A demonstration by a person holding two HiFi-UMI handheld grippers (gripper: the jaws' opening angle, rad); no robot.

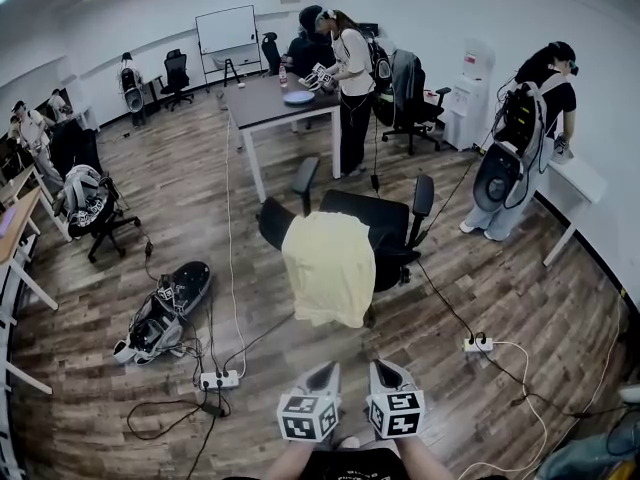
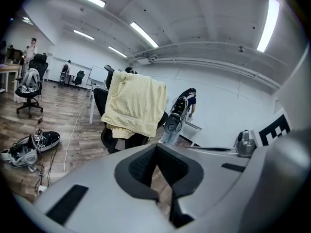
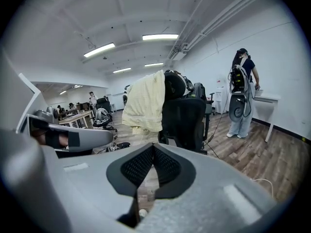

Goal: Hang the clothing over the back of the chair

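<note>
A pale yellow garment point(image 1: 328, 266) hangs draped over the back of a black office chair point(image 1: 388, 230) in the middle of the floor. It also shows in the left gripper view as the yellow garment point(image 2: 136, 103) and in the right gripper view as the garment point(image 3: 146, 103) on the chair point(image 3: 184, 118). Both grippers are held low at the bottom of the head view, well short of the chair. My left gripper point(image 1: 322, 376) is shut with nothing in it. My right gripper point(image 1: 383, 372) is shut and empty too.
Power strips point(image 1: 220, 379) point(image 1: 478, 345) and cables lie on the wooden floor. A backpack and gear point(image 1: 165, 310) sit at the left. A table point(image 1: 262, 103) stands behind the chair. People stand at the table point(image 1: 352, 88) and at the right wall point(image 1: 530, 138).
</note>
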